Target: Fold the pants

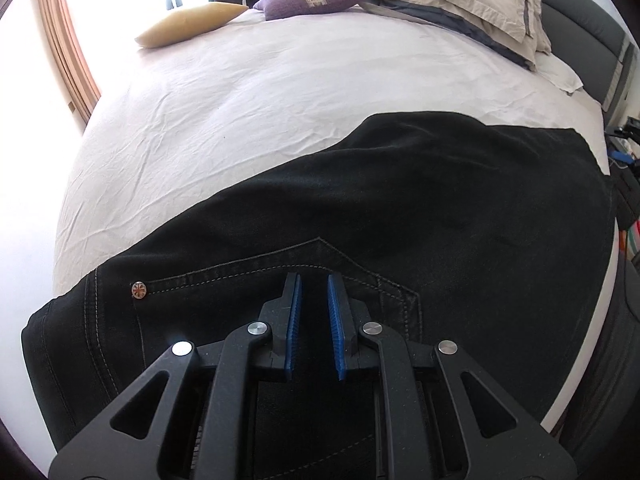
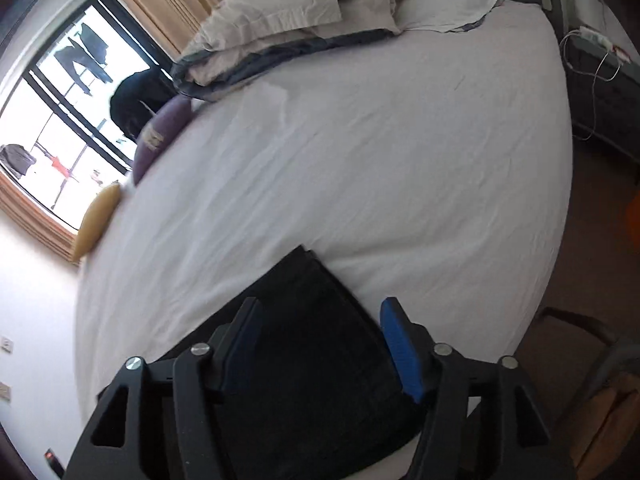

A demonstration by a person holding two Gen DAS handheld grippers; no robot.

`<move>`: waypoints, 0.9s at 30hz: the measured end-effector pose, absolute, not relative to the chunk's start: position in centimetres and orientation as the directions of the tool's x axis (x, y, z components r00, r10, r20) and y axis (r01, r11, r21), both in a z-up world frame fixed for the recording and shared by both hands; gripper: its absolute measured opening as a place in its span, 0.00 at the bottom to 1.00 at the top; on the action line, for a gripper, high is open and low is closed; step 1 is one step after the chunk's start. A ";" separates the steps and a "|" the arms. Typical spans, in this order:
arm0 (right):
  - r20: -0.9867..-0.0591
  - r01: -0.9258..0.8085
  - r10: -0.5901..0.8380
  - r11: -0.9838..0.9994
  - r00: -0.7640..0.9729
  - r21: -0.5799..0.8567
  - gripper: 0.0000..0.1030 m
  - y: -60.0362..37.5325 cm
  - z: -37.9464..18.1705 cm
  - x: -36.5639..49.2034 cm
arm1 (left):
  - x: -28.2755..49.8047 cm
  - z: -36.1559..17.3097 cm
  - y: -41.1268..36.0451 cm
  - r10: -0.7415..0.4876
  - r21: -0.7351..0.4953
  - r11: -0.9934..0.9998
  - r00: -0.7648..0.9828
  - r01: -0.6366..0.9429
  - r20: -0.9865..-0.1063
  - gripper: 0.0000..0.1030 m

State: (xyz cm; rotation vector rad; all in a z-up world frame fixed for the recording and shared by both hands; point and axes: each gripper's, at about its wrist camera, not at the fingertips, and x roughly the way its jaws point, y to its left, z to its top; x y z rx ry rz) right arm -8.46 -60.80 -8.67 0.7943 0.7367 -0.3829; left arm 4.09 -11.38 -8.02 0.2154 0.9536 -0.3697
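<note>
Black denim pants lie flat on the white bed sheet, back pocket and a metal rivet facing up. My left gripper hovers over the pocket area near the waist, its blue pads a narrow gap apart with nothing between them. In the right wrist view, the leg end of the pants lies near the bed's edge. My right gripper is wide open just above that leg end, one finger on each side.
A yellow pillow, a purple cushion and a heaped beige duvet lie at the far end of the bed. A grey headboard stands on the right. A window with curtains is on the left, and a nightstand with cables is beyond the bed.
</note>
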 end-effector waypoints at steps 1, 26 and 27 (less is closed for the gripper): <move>-0.714 0.566 -0.040 0.642 0.699 0.518 0.69 -60.4 -8.4 -10.0 | 4.0 -7.7 -11.7 -0.224 0.005 0.917 0.525 0.399 -0.821 0.13; -0.588 0.558 0.090 0.228 0.804 0.798 0.51 -59.4 -17.7 -14.3 | 1.3 -10.9 -26.7 -0.397 -0.124 0.781 0.333 0.612 -0.856 0.13; -0.581 0.550 0.106 0.220 0.807 0.805 0.48 -59.4 -17.7 -14.0 | 1.4 -11.1 -26.7 -0.391 -0.115 0.781 0.337 0.614 -0.856 0.13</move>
